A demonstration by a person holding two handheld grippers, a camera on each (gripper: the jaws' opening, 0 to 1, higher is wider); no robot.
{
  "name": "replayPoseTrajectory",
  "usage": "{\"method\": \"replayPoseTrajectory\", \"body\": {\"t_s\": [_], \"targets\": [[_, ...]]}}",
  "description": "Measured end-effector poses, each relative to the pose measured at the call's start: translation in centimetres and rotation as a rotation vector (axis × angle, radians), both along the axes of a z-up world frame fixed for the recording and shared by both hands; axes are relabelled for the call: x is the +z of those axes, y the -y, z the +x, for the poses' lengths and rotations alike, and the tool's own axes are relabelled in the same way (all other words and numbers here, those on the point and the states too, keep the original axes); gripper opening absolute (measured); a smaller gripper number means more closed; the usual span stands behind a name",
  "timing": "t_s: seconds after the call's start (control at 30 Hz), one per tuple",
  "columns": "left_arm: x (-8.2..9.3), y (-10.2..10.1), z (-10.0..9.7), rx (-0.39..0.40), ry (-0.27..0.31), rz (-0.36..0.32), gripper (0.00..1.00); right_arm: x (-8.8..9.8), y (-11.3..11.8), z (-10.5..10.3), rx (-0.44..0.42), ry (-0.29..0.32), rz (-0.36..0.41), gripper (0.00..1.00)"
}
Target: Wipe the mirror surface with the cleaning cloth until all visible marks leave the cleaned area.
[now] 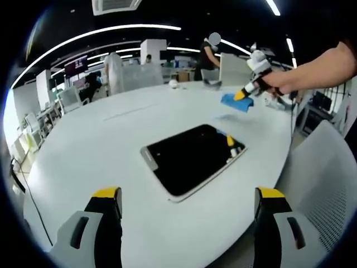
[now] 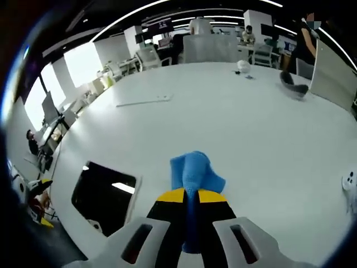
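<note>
Blue cloth (image 2: 193, 173) was clamped in right gripper (image 2: 186, 196), held over table (image 2: 223, 111) beyond mirror (image 1: 192, 158); left gripper (image 1: 189, 195) jaws apart.

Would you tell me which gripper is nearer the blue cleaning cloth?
Right: the right gripper is shut on the blue cleaning cloth; the open left gripper sits across the mirror from it.

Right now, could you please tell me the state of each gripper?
Left gripper: open, holding nothing, above the table near the mirror.
Right gripper: shut on the blue cleaning cloth.
</note>
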State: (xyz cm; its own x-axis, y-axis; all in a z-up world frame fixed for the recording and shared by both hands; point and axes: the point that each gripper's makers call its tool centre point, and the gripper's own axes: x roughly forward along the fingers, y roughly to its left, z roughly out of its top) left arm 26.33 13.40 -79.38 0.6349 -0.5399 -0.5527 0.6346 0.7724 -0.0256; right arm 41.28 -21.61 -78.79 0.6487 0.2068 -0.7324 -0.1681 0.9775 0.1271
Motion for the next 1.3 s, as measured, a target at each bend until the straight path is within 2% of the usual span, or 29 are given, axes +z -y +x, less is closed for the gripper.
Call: {"method": "replayPoseTrajectory", "body": {"t_s": [0.3,0.93,1.07,1.3], "targets": [[0.1,-0.1,0.0,0.007,0.002,-0.004,0.99,-1.2,-1.6,-0.6,0.005,-0.027,-0.006,0.01],[0.0,0.3,-0.2,-0.017,-0.010,-0.006,0.99,-4.1,-8.1,-1.1,0.019,-0.084,0.028,0.01],[-0.1,0.2,-0.2,-0.013,-0.015,-0.008,0.99,-4.2,-9.4,-1.1,0.017,-0.095,0.044,0.01],[-0.1,0.3,-0.2,-0.011,-0.013,-0.015,0.99,-5.3,-11.7,-1.3,0.039,-0.116,0.039,0.01]]}}
